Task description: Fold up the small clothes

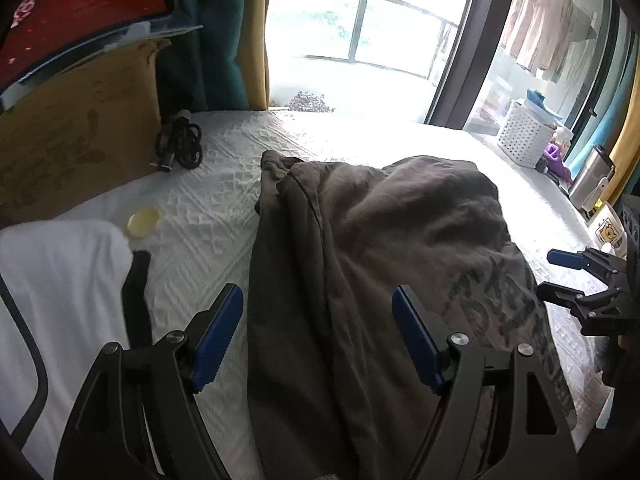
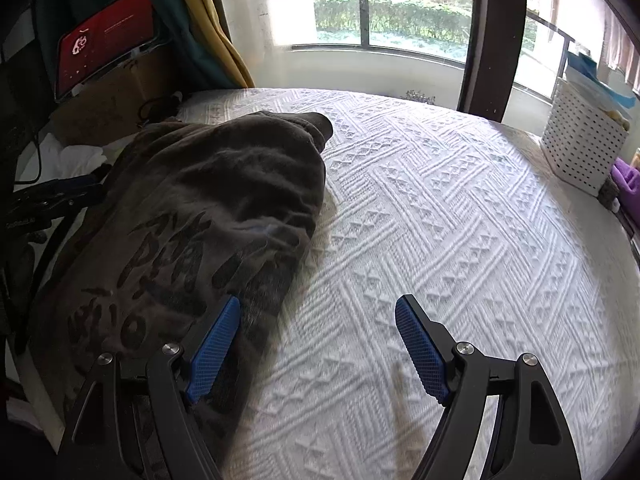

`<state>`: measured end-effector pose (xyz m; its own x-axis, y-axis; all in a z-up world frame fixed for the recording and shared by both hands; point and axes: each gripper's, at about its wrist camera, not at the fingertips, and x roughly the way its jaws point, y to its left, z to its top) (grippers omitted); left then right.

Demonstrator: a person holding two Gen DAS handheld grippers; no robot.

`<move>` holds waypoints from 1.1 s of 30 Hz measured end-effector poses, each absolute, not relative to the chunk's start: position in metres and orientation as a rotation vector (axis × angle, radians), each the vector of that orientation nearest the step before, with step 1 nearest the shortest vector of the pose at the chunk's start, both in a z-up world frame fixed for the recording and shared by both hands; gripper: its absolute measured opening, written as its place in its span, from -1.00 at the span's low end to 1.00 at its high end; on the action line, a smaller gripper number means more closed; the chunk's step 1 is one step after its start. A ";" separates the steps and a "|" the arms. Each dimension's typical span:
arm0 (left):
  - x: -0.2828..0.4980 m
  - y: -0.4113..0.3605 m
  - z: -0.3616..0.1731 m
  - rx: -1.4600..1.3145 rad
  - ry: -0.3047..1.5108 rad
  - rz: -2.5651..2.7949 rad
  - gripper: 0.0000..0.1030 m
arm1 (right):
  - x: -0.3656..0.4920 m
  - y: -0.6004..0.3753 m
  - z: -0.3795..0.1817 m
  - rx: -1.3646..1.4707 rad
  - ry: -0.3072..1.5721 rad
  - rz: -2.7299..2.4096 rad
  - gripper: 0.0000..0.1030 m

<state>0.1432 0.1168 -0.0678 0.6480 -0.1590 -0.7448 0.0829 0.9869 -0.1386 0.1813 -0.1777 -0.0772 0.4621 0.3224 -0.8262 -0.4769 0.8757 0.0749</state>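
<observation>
A dark grey-brown T-shirt (image 1: 360, 240) with black printed lettering lies bunched on the white textured bedspread (image 1: 224, 200). My left gripper (image 1: 318, 296) hovers open over the shirt's near left part; the cloth passes under the gap and neither blue pad presses on it. In the right wrist view the shirt (image 2: 208, 200) fills the left side. My right gripper (image 2: 318, 302) is open with nothing in it, its left finger over the shirt's right edge and its right finger over bare bedspread (image 2: 440, 220). Each gripper shows in the other's view: the right gripper (image 1: 548, 275), the left gripper (image 2: 94, 189).
A white garment with dark trim (image 1: 60, 280) lies at the left beside a small yellow round lid (image 1: 143, 222). A cardboard box (image 1: 80, 128), a red-screened tablet (image 1: 80, 0) and a black cable (image 1: 180, 146) stand at the back left. A white perforated basket (image 2: 580, 140) sits far right by the window.
</observation>
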 end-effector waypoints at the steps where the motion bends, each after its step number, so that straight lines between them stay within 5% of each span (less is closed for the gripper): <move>1: 0.148 0.117 -0.070 -0.093 0.863 -0.143 0.49 | 0.185 -0.177 -0.078 -0.176 0.976 0.495 0.58; 33: 0.177 0.065 -0.085 -0.030 0.901 -0.219 0.49 | 0.242 -0.134 -0.098 -0.116 0.935 0.619 0.59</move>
<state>0.1769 0.0651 -0.0846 0.6001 -0.2014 -0.7742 0.1764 0.9773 -0.1175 0.2419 -0.1342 -0.0977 0.4349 0.4474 -0.7814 -0.5449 0.8216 0.1672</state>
